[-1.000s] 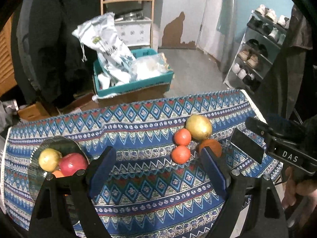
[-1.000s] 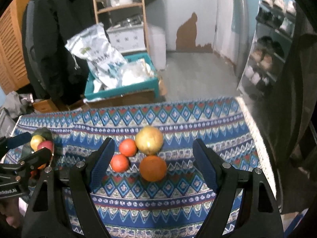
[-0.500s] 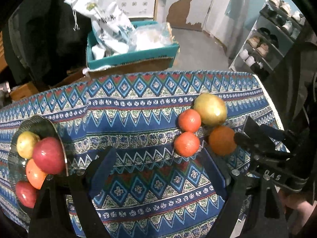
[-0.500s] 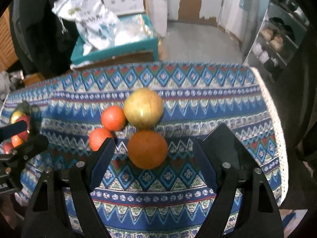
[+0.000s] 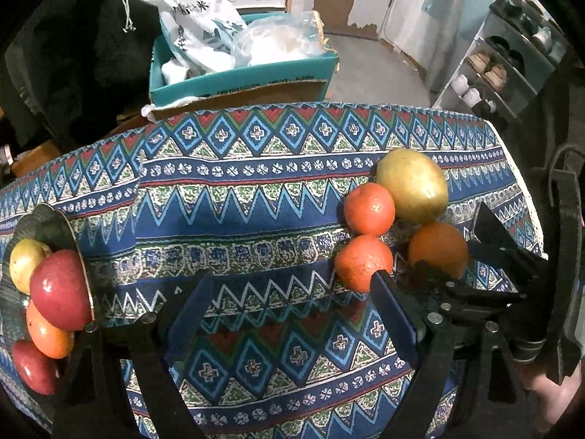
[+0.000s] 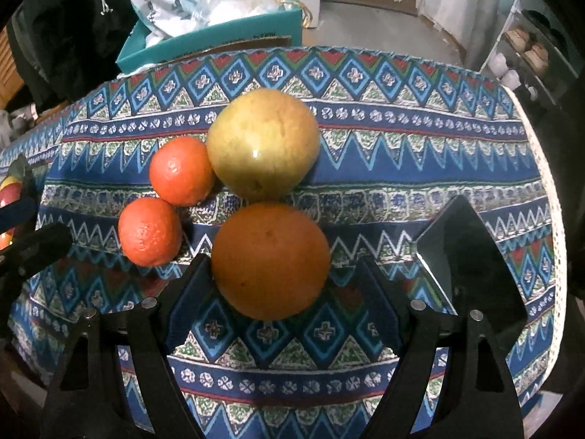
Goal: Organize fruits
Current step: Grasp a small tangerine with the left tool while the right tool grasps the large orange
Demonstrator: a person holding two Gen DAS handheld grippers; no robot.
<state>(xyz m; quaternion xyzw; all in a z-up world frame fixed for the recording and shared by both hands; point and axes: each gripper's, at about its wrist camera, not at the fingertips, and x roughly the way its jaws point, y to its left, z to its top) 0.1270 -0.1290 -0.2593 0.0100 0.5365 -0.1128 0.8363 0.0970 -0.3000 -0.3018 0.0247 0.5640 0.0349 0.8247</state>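
Observation:
On the patterned tablecloth (image 6: 420, 153) lies a cluster of fruit: a big orange (image 6: 270, 259), a yellow-green apple (image 6: 263, 142) and two small tangerines (image 6: 181, 170) (image 6: 150, 232). My right gripper (image 6: 283, 285) is open, tilted steeply down, with the big orange between its fingers; a gap shows at the right pad. In the left wrist view the same cluster (image 5: 413, 184) sits to the right. My left gripper (image 5: 289, 311) is open over bare cloth, its right fingertip just below a tangerine (image 5: 362, 261). A dark plate (image 5: 55, 219) at the left edge holds a red apple (image 5: 60, 289) and other fruit.
Beyond the table's far edge stands a teal box (image 5: 241, 80) stuffed with white bags. A shoe rack (image 5: 512, 55) is at the right and dark clothing (image 5: 65, 55) hangs at the left. The cloth's white fringe (image 6: 548, 190) marks the right table edge.
Both grippers have come down toward the table and tipped further downward. The fruit cluster has grown larger, and the big orange now lies between the right gripper's fingers.

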